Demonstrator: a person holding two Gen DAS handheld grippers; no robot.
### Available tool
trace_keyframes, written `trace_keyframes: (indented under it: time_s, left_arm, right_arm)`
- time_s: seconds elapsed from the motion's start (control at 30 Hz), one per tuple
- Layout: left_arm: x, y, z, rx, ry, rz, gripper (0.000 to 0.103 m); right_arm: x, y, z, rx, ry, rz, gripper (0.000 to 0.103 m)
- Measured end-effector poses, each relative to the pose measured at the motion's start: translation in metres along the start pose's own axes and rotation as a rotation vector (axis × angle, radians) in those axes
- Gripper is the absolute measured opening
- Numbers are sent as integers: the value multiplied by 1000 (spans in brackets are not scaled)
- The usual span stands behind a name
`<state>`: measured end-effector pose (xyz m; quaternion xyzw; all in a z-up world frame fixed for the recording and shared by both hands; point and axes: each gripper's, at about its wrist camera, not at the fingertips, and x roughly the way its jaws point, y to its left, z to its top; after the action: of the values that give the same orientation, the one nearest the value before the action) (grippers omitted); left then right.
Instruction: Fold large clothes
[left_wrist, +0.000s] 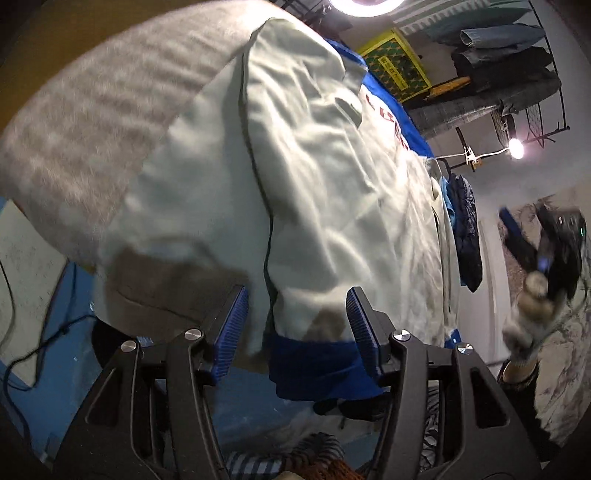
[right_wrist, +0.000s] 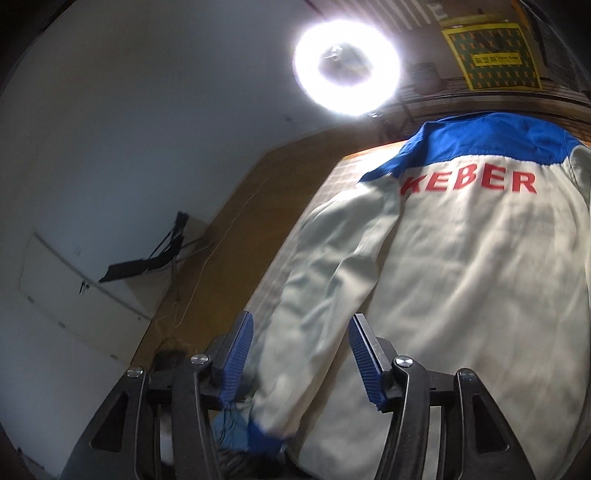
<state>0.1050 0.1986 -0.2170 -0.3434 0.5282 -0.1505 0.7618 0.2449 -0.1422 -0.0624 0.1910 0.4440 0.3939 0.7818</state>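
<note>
The jacket (right_wrist: 461, 288), off-white with a blue yoke and red lettering across the back, is spread back-up over a grey textured cover (left_wrist: 81, 122) on the worktop, its blue hem (left_wrist: 314, 365) hanging at the near edge and one sleeve (right_wrist: 325, 295) laid along its side with a blue cuff (right_wrist: 264, 439). The left tool (left_wrist: 297, 328) is seen with its jaws apart over the hem, nothing gripped, and the right tool (right_wrist: 301, 363) is likewise open above the sleeve, its blue pads (right_wrist: 236, 362) clear of the cloth. A ring light (right_wrist: 347, 61) is seen beyond the collar, and a clothes rack (left_wrist: 509, 74) to the side.
</note>
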Motion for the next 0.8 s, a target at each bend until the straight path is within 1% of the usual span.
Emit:
trace_keyframes:
  time_s: [0.03, 0.07, 0.13, 0.23, 0.33, 0.37, 0.43, 0.5, 0.53, 0.57, 0.6, 0.63, 0.67, 0.7, 0.73, 0.77, 0.8]
  left_arm:
    - [3, 2, -3, -6, 6, 1, 56]
    - [6, 4, -6, -14, 14, -2, 56]
    - [10, 8, -11, -40, 22, -35, 56]
    - [18, 11, -16, -64, 30, -66, 56]
    - [21, 10, -19, -59, 28, -66, 56]
    - [21, 10, -20, -62, 23, -70, 56]
    - [20, 13, -22, -84, 7, -88, 56]
    - [18, 20, -26, -113, -5, -101, 56]
    - [19, 22, -27, -121, -8, -100, 56]
    - [18, 26, -29, -133, -11, -100, 56]
    - [18, 29, -30, -144, -11, -103, 56]
    - [19, 32, -32, -153, -5, -113, 56]
    - [20, 34, -32, -160, -1, -122, 56]
    - [21, 35, -33, -164, 1, -127, 52]
    - [20, 33, -33, -157, 1, -124, 31]
    - [19, 31, -33, -152, 2, -120, 22]
    - [15, 28, -32, -153, -6, -123, 14]
  right_arm:
    - [-3, 3, -9, -2, 7, -1, 66]
    - [-3, 4, -20, 0, 20, -2, 66]
    - [4, 4, -40, 6, 53, -13, 67]
    - [32, -5, -66, 63, 106, 5, 71]
    - [71, -16, -90, 157, 192, 48, 70]
    - [86, -17, -100, 167, 230, 50, 69]
    - [106, -18, -112, 165, 278, 50, 68]
    - [120, -19, -123, 181, 312, 77, 67]
    - [127, -21, -129, 198, 331, 102, 63]
    - [134, -23, -133, 212, 357, 112, 53]
    - [139, -24, -135, 220, 375, 117, 47]
    - [143, -24, -139, 224, 389, 129, 38]
    - [146, -24, -142, 219, 396, 137, 32]
    - [146, -22, -143, 210, 395, 147, 28]
    - [146, -22, -143, 211, 396, 166, 22]
    - [145, -23, -142, 223, 393, 186, 16]
    - [144, -23, -141, 233, 390, 199, 16]
